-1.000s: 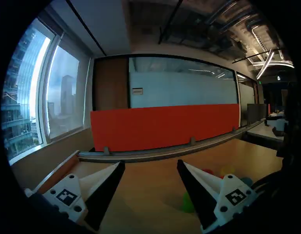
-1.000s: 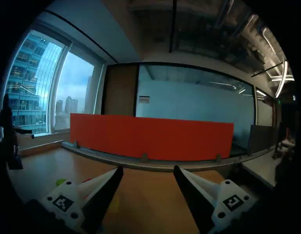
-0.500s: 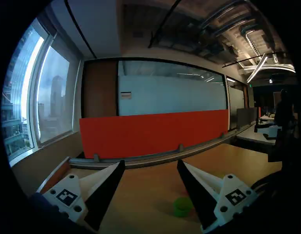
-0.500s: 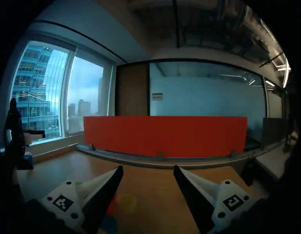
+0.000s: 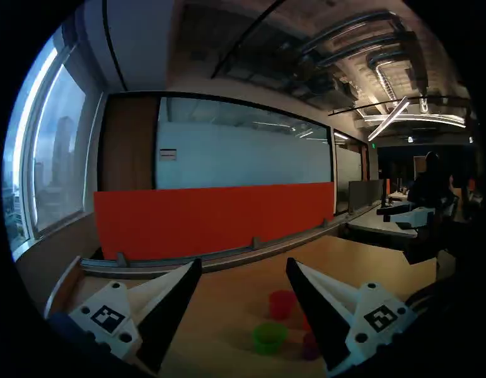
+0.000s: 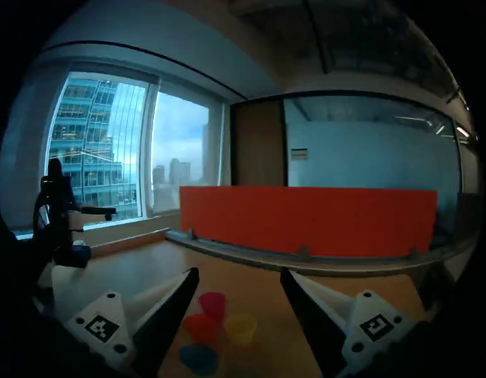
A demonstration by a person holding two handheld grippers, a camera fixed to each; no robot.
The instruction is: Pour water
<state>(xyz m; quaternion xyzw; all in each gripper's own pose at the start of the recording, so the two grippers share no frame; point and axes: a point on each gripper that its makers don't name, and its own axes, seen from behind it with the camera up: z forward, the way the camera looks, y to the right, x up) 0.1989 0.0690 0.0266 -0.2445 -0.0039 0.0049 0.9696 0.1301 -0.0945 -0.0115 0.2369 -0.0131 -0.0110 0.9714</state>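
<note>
Left tool gapes wide, empty; the left gripper view has a green cup and red cup between its fingers. Right tool, equally wide and empty, frames pink cup, yellow cup and blue cup in the right gripper view. All stand on the wooden table, with an orange screen behind and windows beside.

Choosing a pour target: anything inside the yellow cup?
The yellow cup stands upright, mouth up, beside the red cup. From this low angle little more than its rim shows. The inside is hidden by its own near wall, so contents cannot be told.
</note>
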